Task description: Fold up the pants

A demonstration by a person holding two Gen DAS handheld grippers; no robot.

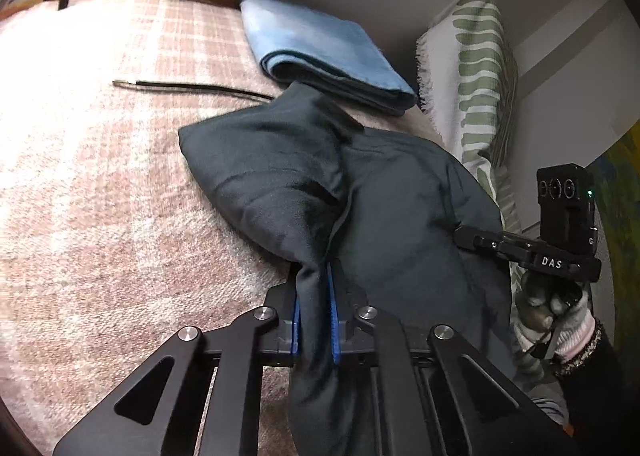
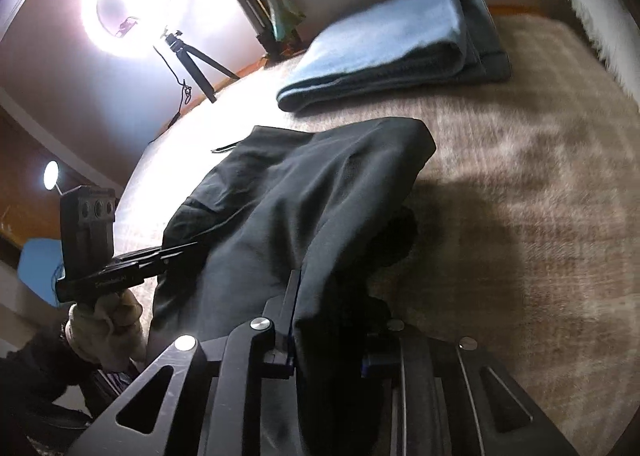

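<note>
Gripping one dark pants, two hand-held grippers clamp fabric.

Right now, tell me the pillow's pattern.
Green stripes on white pillow; left wrist view shows it best.

Black gripper, blue-padded jaws, striped glove

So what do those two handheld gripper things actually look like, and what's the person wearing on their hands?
Each gripper is a black frame of flat linkage bars joined by silver round pivots. The left gripper has blue pads on its fingers. Seen from the side, the right gripper carries a boxy black block on top with a small green light and white lettering "DAS". Light knitted gloves, dark sleeves.
</note>
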